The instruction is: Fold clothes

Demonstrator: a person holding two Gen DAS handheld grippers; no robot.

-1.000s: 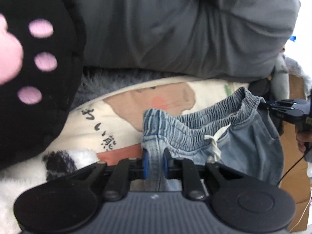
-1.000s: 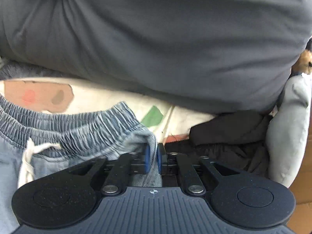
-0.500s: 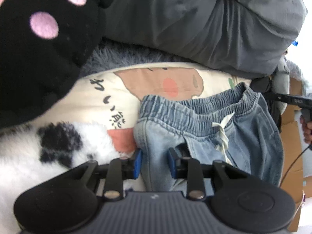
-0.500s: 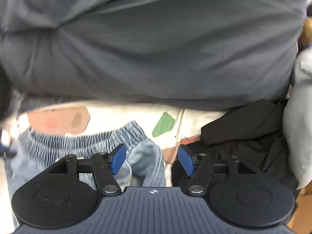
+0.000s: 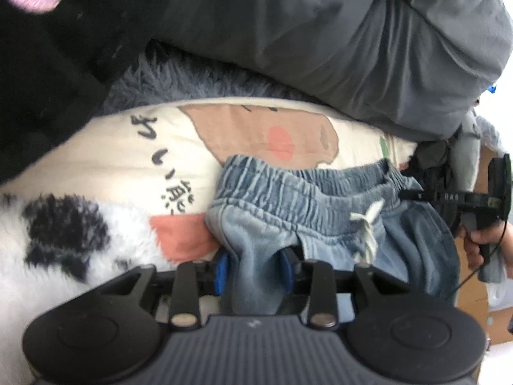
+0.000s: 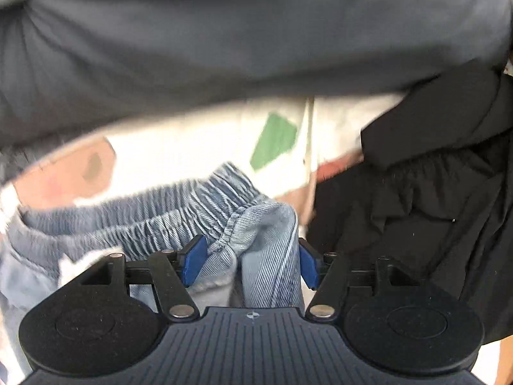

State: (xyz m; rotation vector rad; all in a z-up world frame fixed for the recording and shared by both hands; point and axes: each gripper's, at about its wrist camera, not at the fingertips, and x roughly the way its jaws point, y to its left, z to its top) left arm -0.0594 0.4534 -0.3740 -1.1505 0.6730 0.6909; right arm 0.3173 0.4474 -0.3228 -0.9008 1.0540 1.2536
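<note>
Light-blue denim shorts (image 5: 320, 199) with an elastic waistband and a white drawstring lie on a cream printed blanket (image 5: 166, 160). My left gripper (image 5: 253, 271) is open at their left waistband corner, and a loose fold of denim sits between its blue pads. In the right wrist view the shorts (image 6: 144, 221) bunch at the right waistband corner. My right gripper (image 6: 250, 261) is wide open around that bunch and does not pinch it. The right gripper (image 5: 449, 197) also shows in the left wrist view, held by a hand (image 5: 481, 243).
A big grey cushion (image 5: 320, 32) fills the space behind the blanket. A black plush paw (image 5: 48, 48) with pink pads lies at the left, above white-and-black fleece (image 5: 64, 231). A black garment (image 6: 433, 176) lies right of the shorts. A cardboard box (image 5: 474, 288) stands at the far right.
Both grippers were shut on the waistband corners a second ago and have opened. The shorts have dropped onto the blanket, and the right jaws have spread wider.
</note>
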